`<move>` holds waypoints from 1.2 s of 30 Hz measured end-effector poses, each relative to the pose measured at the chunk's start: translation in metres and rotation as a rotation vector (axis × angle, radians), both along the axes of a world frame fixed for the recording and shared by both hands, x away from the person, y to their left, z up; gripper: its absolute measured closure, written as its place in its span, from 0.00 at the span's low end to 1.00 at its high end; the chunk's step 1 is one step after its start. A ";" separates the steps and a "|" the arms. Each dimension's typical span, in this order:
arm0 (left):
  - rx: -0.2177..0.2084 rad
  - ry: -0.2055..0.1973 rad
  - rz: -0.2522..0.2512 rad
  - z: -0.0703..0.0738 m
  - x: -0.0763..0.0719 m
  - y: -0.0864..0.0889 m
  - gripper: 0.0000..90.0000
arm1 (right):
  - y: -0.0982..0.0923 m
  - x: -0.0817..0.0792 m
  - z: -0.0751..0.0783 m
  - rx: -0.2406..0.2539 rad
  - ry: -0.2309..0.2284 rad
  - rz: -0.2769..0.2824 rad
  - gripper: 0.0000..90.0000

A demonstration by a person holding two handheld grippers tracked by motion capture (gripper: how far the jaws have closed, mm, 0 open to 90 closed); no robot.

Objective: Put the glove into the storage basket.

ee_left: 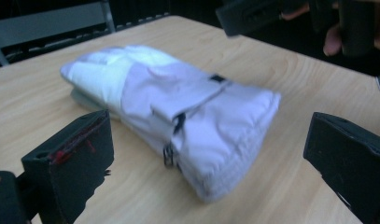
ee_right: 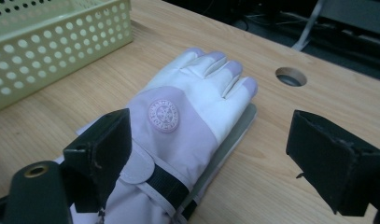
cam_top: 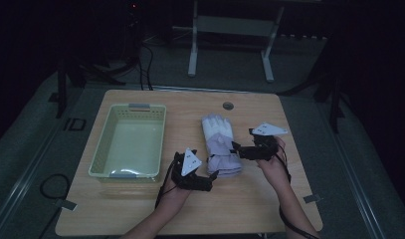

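Observation:
A white and lilac winter glove lies flat on the wooden table, fingers pointing away from me, on top of a second glove whose edge shows beneath it. My left gripper hovers at the cuff end, open. In the left gripper view the cuff lies ahead between the two wide-apart jaws of the left gripper, and neither pad touches it. My right gripper comes in from the right side of the glove, open. In the right gripper view the glove lies below the spread jaws of the right gripper.
A pale green perforated basket stands on the left half of the table; its wall is near the glove. A round cable hole sits at the table's far edge. A metal stand is on the floor beyond.

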State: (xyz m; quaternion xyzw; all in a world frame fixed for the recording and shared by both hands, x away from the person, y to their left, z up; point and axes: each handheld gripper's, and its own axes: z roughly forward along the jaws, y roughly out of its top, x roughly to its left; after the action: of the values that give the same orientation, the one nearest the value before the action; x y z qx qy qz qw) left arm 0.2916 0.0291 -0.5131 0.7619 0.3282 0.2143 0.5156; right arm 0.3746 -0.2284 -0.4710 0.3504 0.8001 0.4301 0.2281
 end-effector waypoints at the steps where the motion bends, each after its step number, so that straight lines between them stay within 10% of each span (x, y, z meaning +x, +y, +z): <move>1: -0.005 0.003 0.001 0.000 0.003 -0.001 0.02 | 0.000 0.002 -0.001 0.007 0.022 0.001 0.16; 7: -0.027 0.027 -0.039 -0.003 0.024 -0.007 0.02 | 0.003 0.010 -0.006 0.004 0.103 -0.008 0.14; 19: -0.041 0.140 -0.043 -0.006 0.046 -0.013 0.02 | 0.012 0.029 -0.017 0.012 0.124 -0.003 0.16; 29: -0.001 0.287 0.083 -0.013 0.054 -0.005 0.14 | 0.011 0.041 -0.031 -0.004 0.162 -0.036 0.20; 36: -0.008 0.350 0.070 -0.021 0.056 -0.005 0.22 | 0.006 0.045 -0.039 0.024 0.224 -0.056 0.30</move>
State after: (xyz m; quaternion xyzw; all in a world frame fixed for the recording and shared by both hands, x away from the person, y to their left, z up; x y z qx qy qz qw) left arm 0.3479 0.0241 -0.5345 0.7734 0.4403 0.0951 0.4460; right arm 0.4200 -0.2229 -0.5099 0.4213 0.8052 0.3913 0.1448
